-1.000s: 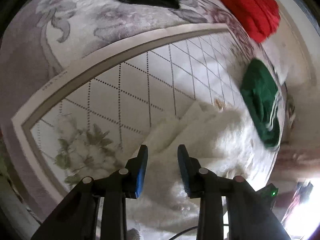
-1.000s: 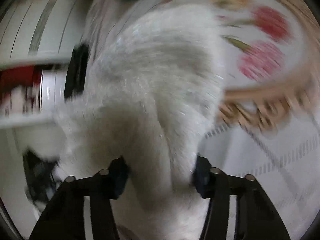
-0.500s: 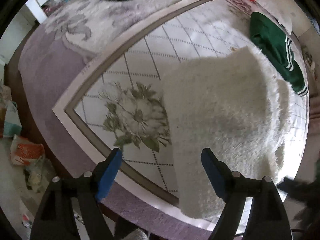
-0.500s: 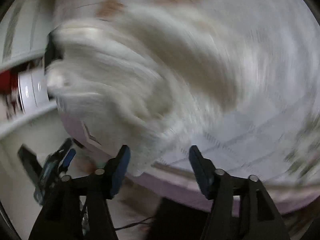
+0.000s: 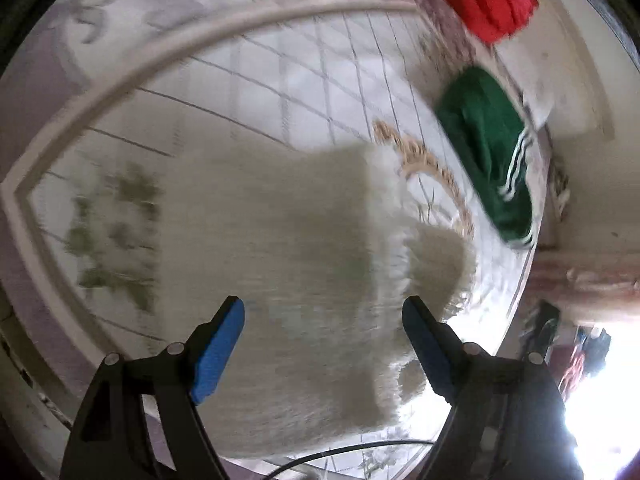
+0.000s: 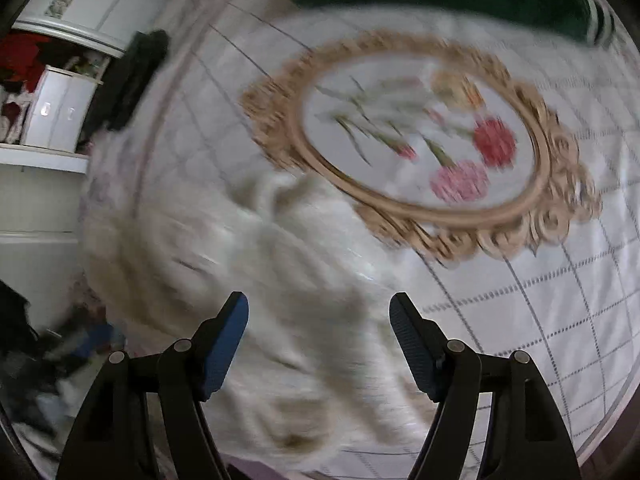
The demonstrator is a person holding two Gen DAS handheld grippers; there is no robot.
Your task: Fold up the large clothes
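White fluffy garment point(image 5: 280, 280) lies folded on the quilted bedspread point(image 5: 280, 92), both grippers clear above it.

The left gripper point(image 5: 323, 346) and right gripper point(image 6: 319, 340) hang over it with jaws spread, nothing between the pads. A shaggy flap sticks out past the fold's far side, and the near edge lies close to the bed's edge. A one-sided tug could drag the plush pile off the bed or spring the fold open; the slippery fleece may slump anyway.
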